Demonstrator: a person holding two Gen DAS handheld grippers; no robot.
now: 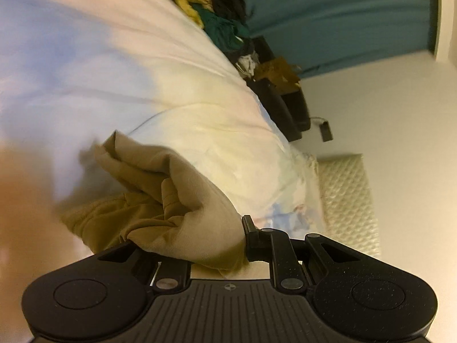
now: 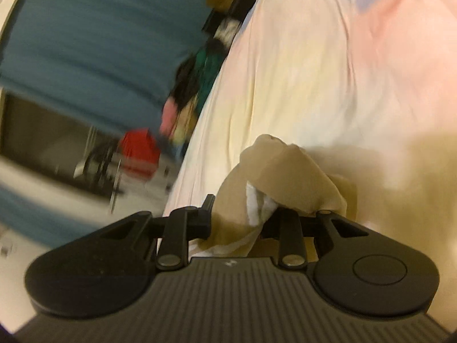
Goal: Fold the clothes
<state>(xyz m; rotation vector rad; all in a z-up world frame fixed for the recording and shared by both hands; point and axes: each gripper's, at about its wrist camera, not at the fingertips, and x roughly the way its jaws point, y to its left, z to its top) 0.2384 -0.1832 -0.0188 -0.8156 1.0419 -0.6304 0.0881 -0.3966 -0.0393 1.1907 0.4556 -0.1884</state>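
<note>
We are lifting a tan garment off the bed.
Left claw and right claw are each pinching bunched cloth (one edge apiece), likely to spread it for folding.

Pastel bedsheet; teal curtain – red object, blurred

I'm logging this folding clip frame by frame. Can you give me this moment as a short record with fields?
surface: bedsheet, pale, pastel-tinted, wrinkled
garment: tan garment, bunched, held at two places
left gripper: shut on tan garment
right gripper: shut on tan garment, a white lining showing between its fingers
clothes pile: green, black, yellow and pink items at the far edge of the bedsheet
backdrop: teal curtain, white wall
image quality: right view motion-blurred
fold state: cannot tell
</note>
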